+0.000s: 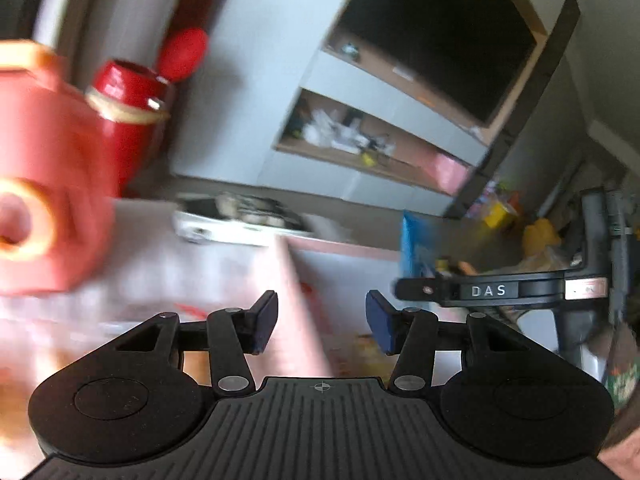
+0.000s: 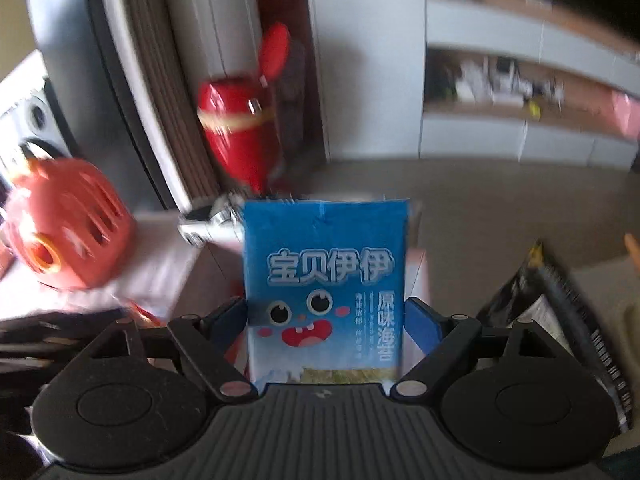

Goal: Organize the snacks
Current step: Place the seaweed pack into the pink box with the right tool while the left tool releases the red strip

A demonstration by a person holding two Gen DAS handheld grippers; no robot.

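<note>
A blue seaweed snack packet (image 2: 324,276) with a cartoon face stands upright between my right gripper's (image 2: 326,318) blue pads, which press on both of its side edges. It is held above the pink table top. From the left wrist view the same blue packet (image 1: 414,242) shows at the right, above the right tool's black DAS bar (image 1: 488,290). My left gripper (image 1: 322,314) is open, with only the blurred pink surface below it. A black snack bag (image 2: 556,320) lies at the right.
A red flask (image 2: 236,136) with its lid flipped up stands at the back by the wall. An orange slotted holder (image 2: 68,224) sits at the left. A white tray (image 1: 236,218) lies further back. Yellow items (image 1: 540,234) are heaped at the right.
</note>
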